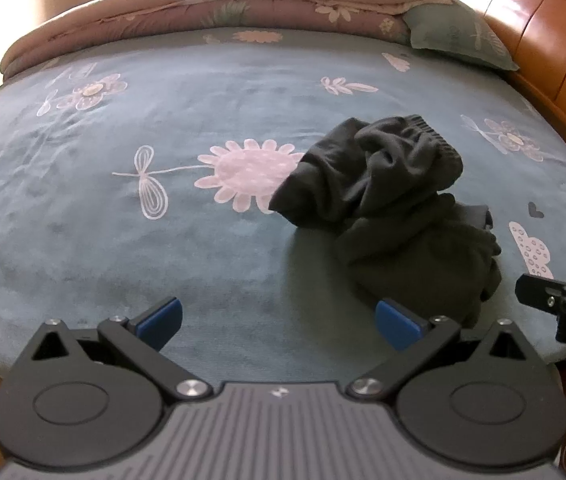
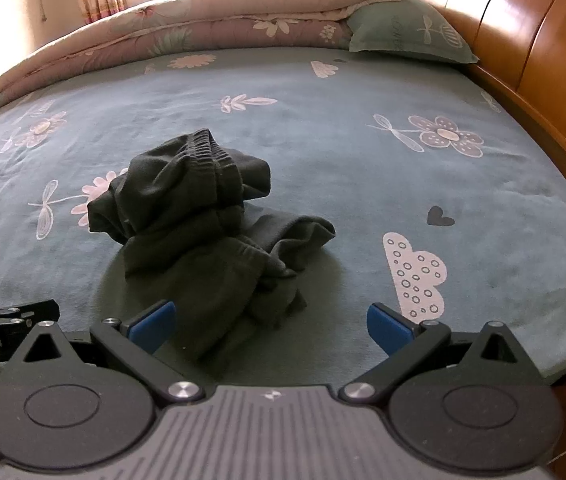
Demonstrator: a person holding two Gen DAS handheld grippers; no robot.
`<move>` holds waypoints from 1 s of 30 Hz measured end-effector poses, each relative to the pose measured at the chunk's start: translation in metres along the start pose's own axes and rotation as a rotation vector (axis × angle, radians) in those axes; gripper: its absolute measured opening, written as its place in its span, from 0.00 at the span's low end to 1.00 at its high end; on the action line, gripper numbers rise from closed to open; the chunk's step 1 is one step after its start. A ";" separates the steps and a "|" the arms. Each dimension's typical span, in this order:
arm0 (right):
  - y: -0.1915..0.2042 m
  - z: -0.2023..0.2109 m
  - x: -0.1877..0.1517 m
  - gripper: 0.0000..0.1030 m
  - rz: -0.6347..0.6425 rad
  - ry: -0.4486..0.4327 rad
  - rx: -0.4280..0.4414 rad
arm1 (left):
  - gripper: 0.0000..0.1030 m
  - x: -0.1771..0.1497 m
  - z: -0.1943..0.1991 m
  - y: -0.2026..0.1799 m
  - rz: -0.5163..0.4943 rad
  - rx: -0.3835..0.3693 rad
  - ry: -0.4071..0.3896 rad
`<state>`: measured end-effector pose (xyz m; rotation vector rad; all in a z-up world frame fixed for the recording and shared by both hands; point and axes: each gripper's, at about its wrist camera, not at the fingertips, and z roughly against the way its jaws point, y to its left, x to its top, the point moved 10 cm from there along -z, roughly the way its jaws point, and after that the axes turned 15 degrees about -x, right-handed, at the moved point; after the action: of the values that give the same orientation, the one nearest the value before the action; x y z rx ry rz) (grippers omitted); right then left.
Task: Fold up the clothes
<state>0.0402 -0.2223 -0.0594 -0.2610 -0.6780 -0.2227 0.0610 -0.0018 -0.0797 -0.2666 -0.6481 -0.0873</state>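
My left gripper point(image 1: 279, 326) hangs spread wide, empty, at lower centre. Right of centre, the dark trousers point(image 1: 387, 208) lie crumpled on the bedsheet point(image 1: 83, 208) (elastic waistband farthest, long axis running toward me). My right gripper point(image 2: 271, 324) gapes empty too.

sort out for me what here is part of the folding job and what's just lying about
For the job:
dark crumpled garment
left tool, open
right tool, open

Just lying about:
folded quilt
green pillow
wooden headboard
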 end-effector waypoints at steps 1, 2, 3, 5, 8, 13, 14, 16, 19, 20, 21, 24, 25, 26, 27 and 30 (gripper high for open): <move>-0.001 0.000 0.000 1.00 0.000 -0.006 -0.004 | 0.99 0.000 -0.001 0.000 0.000 0.003 0.003; -0.002 -0.001 0.001 1.00 -0.002 -0.009 -0.007 | 0.99 0.000 -0.001 0.000 -0.001 0.006 0.006; -0.002 -0.001 0.000 1.00 -0.003 -0.007 -0.007 | 0.99 0.000 -0.002 -0.001 -0.001 0.009 0.008; -0.002 -0.002 0.000 1.00 0.003 -0.009 -0.008 | 0.99 0.000 -0.004 -0.001 -0.002 0.015 0.014; -0.001 -0.001 0.000 1.00 0.005 -0.007 -0.009 | 0.99 -0.001 -0.001 0.005 -0.001 0.005 0.006; 0.002 0.002 -0.001 1.00 0.007 -0.005 -0.004 | 0.99 -0.002 0.003 0.003 0.010 -0.005 -0.004; -0.002 -0.002 -0.002 1.00 0.000 0.000 0.002 | 0.99 -0.001 0.003 0.002 0.014 -0.009 -0.005; -0.002 -0.003 -0.002 1.00 -0.002 0.002 0.002 | 0.99 0.000 0.002 0.001 0.015 -0.011 -0.007; -0.001 -0.003 -0.002 1.00 -0.002 0.004 0.004 | 0.99 -0.001 0.003 -0.001 0.009 -0.012 -0.008; -0.001 -0.003 -0.002 1.00 -0.002 0.004 0.004 | 0.99 -0.001 0.003 -0.001 0.009 -0.013 -0.007; -0.001 -0.003 -0.002 1.00 -0.002 0.004 0.004 | 0.99 -0.001 0.002 -0.002 0.009 -0.013 -0.006; 0.000 -0.003 -0.002 1.00 0.000 0.006 0.007 | 0.99 -0.001 0.002 -0.002 0.009 -0.012 -0.004; 0.000 -0.003 -0.002 1.00 0.001 0.006 0.008 | 0.99 -0.001 0.002 -0.002 0.008 -0.012 -0.004; 0.000 -0.003 -0.002 1.00 0.001 0.007 0.008 | 0.99 -0.001 0.002 -0.002 0.008 -0.012 -0.004; 0.000 -0.004 -0.002 1.00 0.001 0.007 0.007 | 0.99 -0.001 0.002 -0.002 0.008 -0.011 -0.004; 0.001 -0.004 -0.003 1.00 0.000 0.009 0.006 | 0.99 -0.002 0.001 0.000 0.009 -0.010 -0.004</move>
<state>0.0409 -0.2225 -0.0646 -0.2538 -0.6692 -0.2217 0.0589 -0.0019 -0.0797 -0.2796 -0.6505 -0.0813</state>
